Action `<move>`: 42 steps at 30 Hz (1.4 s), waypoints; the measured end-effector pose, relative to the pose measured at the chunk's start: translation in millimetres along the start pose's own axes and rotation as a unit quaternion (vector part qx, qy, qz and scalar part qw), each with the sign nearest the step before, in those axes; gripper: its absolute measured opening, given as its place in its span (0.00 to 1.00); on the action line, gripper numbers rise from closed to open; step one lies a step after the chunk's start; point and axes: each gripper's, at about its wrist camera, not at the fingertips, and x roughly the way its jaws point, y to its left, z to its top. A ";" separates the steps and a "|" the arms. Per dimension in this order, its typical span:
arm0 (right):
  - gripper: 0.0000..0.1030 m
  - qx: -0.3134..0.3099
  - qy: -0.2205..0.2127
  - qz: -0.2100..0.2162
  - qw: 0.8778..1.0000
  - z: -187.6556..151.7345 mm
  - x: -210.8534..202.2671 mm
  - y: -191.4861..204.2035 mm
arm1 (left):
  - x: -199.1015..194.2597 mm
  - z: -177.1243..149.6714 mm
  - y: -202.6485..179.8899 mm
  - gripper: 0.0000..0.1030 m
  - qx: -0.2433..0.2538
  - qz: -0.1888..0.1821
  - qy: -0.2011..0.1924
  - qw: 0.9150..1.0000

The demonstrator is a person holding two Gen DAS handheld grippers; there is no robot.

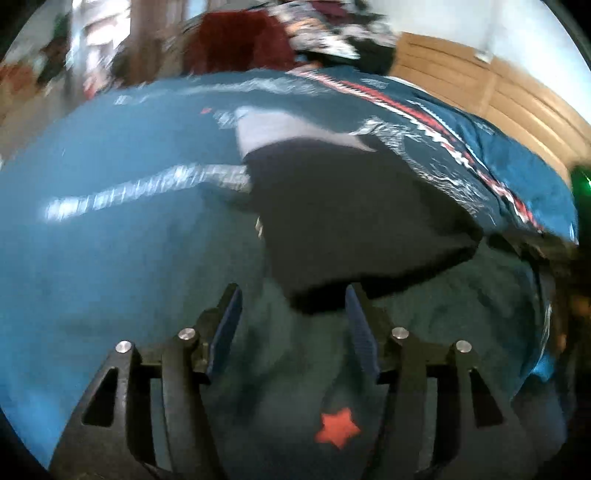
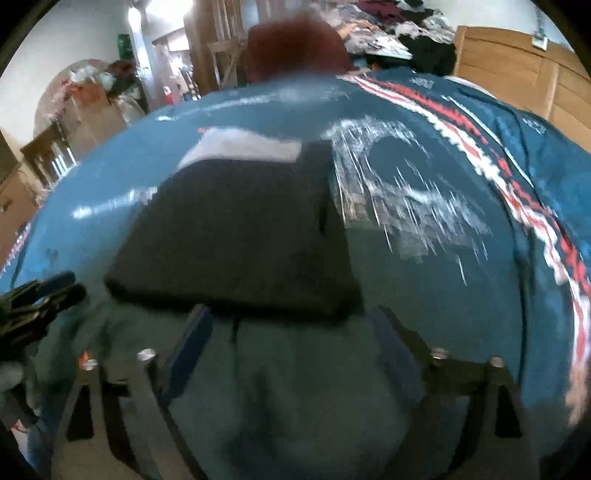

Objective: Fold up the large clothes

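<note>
A black folded garment (image 1: 351, 218) (image 2: 240, 240) lies on a blue patterned bedspread (image 1: 110, 221) (image 2: 443, 277), with a pale folded piece (image 1: 280, 127) (image 2: 243, 146) just behind it. My left gripper (image 1: 293, 299) is open, its fingers either side of the black garment's near edge. My right gripper (image 2: 291, 321) is also open, just in front of the same garment's near edge. At the left edge of the right wrist view the left gripper (image 2: 44, 291) shows from the side. Both views are motion-blurred.
A dark red cushion or chair back (image 1: 240, 40) (image 2: 295, 48) stands behind the bed. A heap of mixed clothes (image 1: 332, 29) (image 2: 399, 26) lies at the back. Wooden panelling (image 1: 498, 92) (image 2: 517, 66) is on the right. Furniture and clutter (image 2: 92, 96) fill the left background.
</note>
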 end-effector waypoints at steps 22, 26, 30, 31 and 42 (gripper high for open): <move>1.00 0.012 0.054 -0.041 0.998 -62.5 36.4 4.9 | 67.4 -24.7 -20.3 1.00 -0.010 0.073 0.069 0.995; 1.00 0.000 0.061 -0.057 0.996 -55.4 37.0 9.9 | 61.8 -21.2 -18.9 1.00 -0.012 0.067 0.072 0.995; 1.00 -0.009 0.038 -0.075 0.996 -42.2 9.5 16.7 | 27.5 -10.3 -26.6 1.00 0.004 0.082 0.030 0.996; 1.00 -0.006 0.030 -0.075 0.997 -37.9 -0.9 18.3 | 10.8 -3.1 -31.5 1.00 0.010 0.081 0.010 0.997; 1.00 0.004 -0.064 -0.076 0.995 24.6 -140.2 52.9 | -146.0 46.3 -67.9 1.00 0.020 0.083 -0.168 0.982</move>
